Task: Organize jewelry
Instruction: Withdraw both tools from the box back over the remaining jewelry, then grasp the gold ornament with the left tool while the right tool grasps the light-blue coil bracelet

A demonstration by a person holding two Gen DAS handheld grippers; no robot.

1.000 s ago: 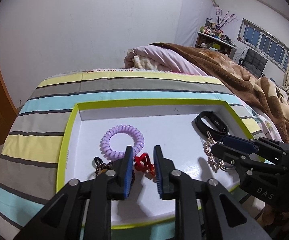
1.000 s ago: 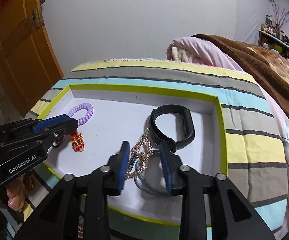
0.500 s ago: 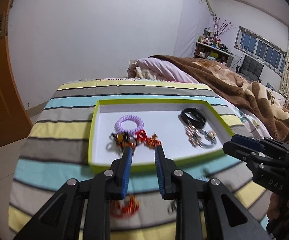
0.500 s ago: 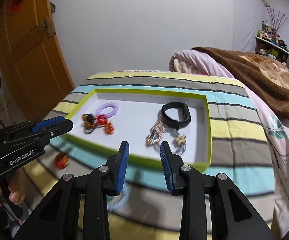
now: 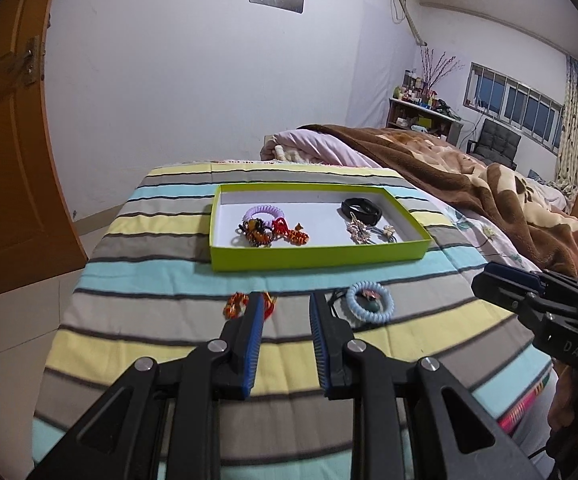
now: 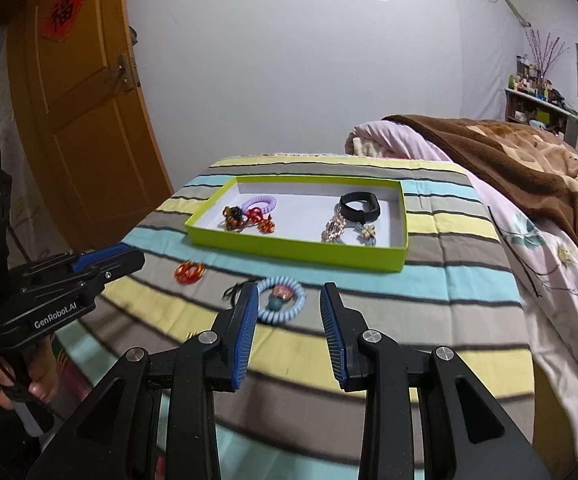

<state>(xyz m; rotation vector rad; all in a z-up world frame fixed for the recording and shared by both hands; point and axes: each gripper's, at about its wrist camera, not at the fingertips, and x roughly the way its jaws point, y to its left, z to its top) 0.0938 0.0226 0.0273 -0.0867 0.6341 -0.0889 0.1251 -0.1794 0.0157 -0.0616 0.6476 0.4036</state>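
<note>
A lime-green tray (image 5: 317, 258) (image 6: 297, 250) lies on the striped bedspread and holds a purple coil tie (image 5: 263, 212) (image 6: 261, 202), amber and red charms (image 5: 273, 234), a black band (image 5: 363, 206) (image 6: 359, 206) and a gold chain piece (image 6: 333, 230). In front of the tray lie a red-orange charm (image 5: 235, 304) (image 6: 189, 272) and a light-blue coil tie (image 5: 371, 302) (image 6: 281, 304). My left gripper (image 5: 285, 312) (image 6: 105, 260) hovers open and empty above the bedspread, beside the red-orange charm. My right gripper (image 6: 289, 304) (image 5: 497, 280) is open and empty, with the blue coil tie seen between its fingers, farther off.
A brown blanket (image 5: 469, 184) and pink quilt (image 6: 401, 140) are heaped at the right on the bed. An orange door (image 6: 77, 120) stands at the left, the floor (image 5: 13, 320) below the bed edge. A hand (image 6: 5, 384) grips the left tool's handle.
Both grippers have pulled back from over the tray toward the near side of the bed and risen. The tray now lies farther off, and the loose charm and blue coil tie have come into view.
</note>
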